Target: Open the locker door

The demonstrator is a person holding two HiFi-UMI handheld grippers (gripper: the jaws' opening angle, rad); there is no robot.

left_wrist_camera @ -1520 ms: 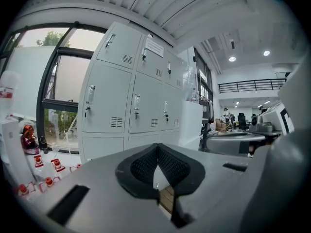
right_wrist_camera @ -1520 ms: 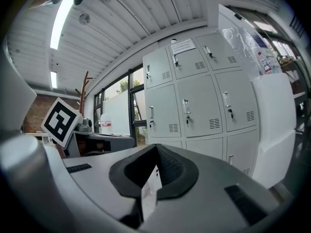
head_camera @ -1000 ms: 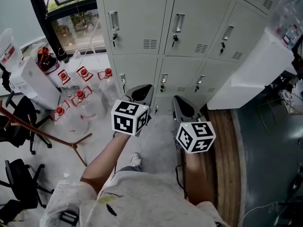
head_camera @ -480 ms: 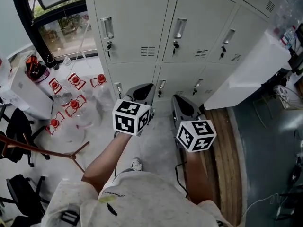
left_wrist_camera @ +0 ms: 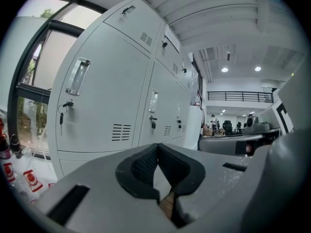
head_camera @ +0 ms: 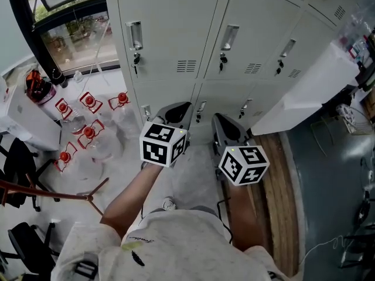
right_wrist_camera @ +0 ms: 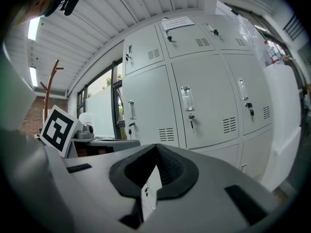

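A bank of pale grey lockers fills the top of the head view, all doors closed. The nearest upper door has a recessed handle with a key hanging under it. My left gripper is held low in front of the lower row, shut with nothing in it. My right gripper is beside it, also shut and empty. In the left gripper view, the left gripper points at a door with a handle and key. In the right gripper view, the right gripper faces a door handle.
Several clear water bottles with red caps stand on the floor at the left, below a window. A wooden coat-stand leg and black chairs lie further left. A white cabinet juts out at the right beside a wooden floor strip.
The head view has shifted a little, so the lockers sit lower and the bottles further left. Both grippers stay in about the same place, still shut.
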